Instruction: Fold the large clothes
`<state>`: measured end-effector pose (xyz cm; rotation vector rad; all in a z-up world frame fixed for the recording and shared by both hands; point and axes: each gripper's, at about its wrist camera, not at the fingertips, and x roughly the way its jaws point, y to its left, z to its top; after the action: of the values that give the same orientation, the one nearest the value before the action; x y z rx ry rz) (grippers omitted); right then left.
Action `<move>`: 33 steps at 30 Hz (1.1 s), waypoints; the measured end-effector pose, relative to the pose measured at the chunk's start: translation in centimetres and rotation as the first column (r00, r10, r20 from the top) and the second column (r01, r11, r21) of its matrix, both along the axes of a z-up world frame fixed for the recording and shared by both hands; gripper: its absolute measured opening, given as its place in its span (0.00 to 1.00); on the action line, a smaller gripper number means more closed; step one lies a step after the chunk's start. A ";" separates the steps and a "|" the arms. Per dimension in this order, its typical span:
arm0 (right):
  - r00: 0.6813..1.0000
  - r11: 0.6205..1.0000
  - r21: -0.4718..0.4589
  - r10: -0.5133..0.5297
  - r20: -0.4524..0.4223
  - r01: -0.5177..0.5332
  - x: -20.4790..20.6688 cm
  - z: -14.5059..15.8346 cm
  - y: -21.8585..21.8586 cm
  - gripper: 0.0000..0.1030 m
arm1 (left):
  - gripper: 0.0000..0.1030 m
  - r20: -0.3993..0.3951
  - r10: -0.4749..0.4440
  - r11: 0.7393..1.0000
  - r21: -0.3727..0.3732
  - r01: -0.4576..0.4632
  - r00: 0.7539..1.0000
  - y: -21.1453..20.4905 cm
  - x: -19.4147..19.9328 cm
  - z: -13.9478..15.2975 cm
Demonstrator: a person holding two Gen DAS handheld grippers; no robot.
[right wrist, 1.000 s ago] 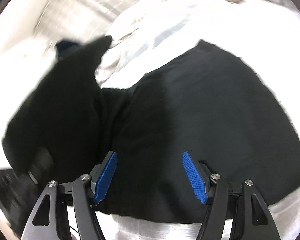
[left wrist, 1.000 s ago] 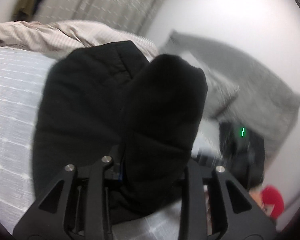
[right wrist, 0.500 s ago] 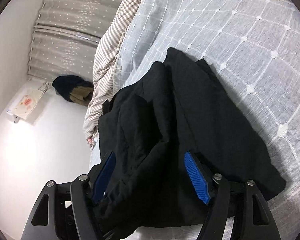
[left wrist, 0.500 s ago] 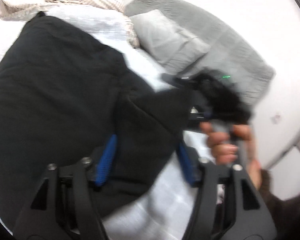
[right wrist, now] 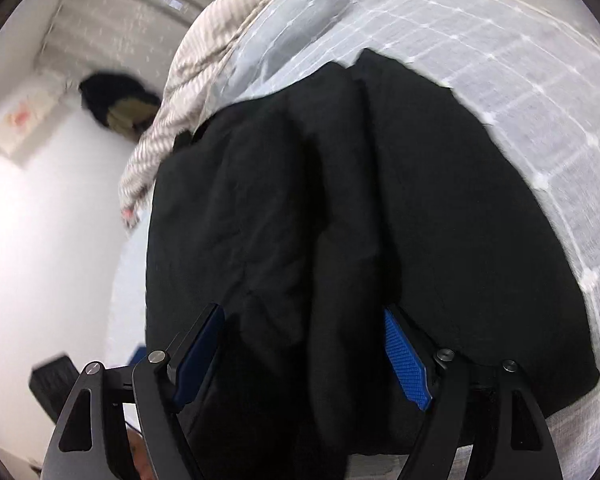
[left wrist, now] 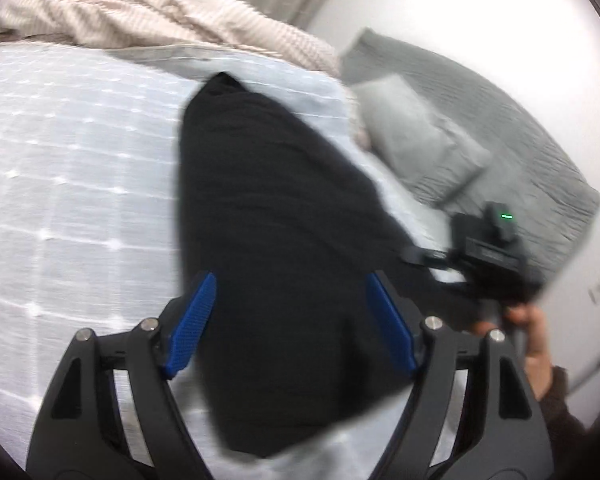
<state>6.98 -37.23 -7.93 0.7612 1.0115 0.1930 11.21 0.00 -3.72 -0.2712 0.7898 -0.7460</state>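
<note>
Left tongs (left wrist: pixel 288 324) now off jacket (left wrist: pixel 280 240).

a bed (left wrist: pixel 60 152) in pale gridded cover carries a black garment (left wrist: pixel 276 240) (folded), striped bedding (left wrist: pixel 160 20) bunched beyond.

Our left gripper (left wrist: pixel 290 304): black slotted arms, silver screws, textured blue pads (left wrist: pixel 192 322); our right gripper (right wrist: pixel 304 340) alike; bare hand (left wrist: pixel 534 332), dark cuff (left wrist: pixel 562 396)
</note>
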 end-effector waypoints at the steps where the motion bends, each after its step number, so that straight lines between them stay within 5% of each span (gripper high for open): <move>1: 1.000 1.000 -0.005 0.024 0.005 -0.024 0.3 0.1 0.5 0.57 | 0.75 -0.013 0.019 1.000 0.005 -0.019 1.000 0.3 0.3 -0.3; 4: 0.997 0.997 -0.052 0.063 0.049 -0.060 1.1 1.1 1.6 0.29 | 0.75 -0.049 0.039 0.999 -0.011 -0.039 0.998 0.4 0.9 -1.2; 7: 0.988 0.994 -0.096 0.056 0.141 -0.043 1.3 3.2 1.3 0.25 | 0.75 -0.046 0.038 0.999 -0.022 -0.039 0.998 -0.3 0.8 -0.9; 10: 0.976 0.994 -0.109 0.041 0.212 -0.018 1.2 5.2 -0.4 0.25 | 0.73 -0.024 0.012 1.000 -0.027 -0.012 1.000 -1.4 0.2 -0.4; 14: 0.979 0.988 -0.151 -0.006 0.201 0.037 0.6 5.0 -4.3 0.25 | 0.67 -0.007 -0.045 0.999 -0.017 0.045 0.999 -3.1 -0.3 -0.6; 17: 0.990 0.995 -0.071 -0.062 0.129 0.071 0.5 2.1 -7.7 0.28 | 0.66 0.018 -0.075 0.997 0.010 0.075 0.997 -4.7 -0.9 -0.6; 20: 0.994 0.996 0.035 -0.082 0.068 0.080 0.0 -1.1 -9.8 0.45 | 0.66 0.057 -0.074 0.995 0.072 0.070 0.996 -5.8 -1.4 -0.3; 25: 0.978 0.984 0.091 -0.165 0.129 0.154 -1.5 1.5 -12.2 0.50 | 0.66 0.028 -0.065 0.997 0.044 0.064 0.997 -5.0 -1.1 -0.5; 29: 0.974 0.985 0.157 -0.106 0.200 0.075 -0.6 3.5 -12.2 0.50 | 0.66 0.031 -0.062 0.997 0.044 0.061 0.998 -5.0 -1.2 -0.6; 33: 0.997 0.995 0.095 -0.015 0.075 0.008 2.5 1.6 -10.5 0.50 | 0.67 0.035 -0.060 0.997 0.056 0.058 0.998 -5.2 -1.2 -0.5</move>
<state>9.46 -47.75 -6.32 0.8397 0.9309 0.2595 9.99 -5.20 -4.22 -0.1847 0.7849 -0.7813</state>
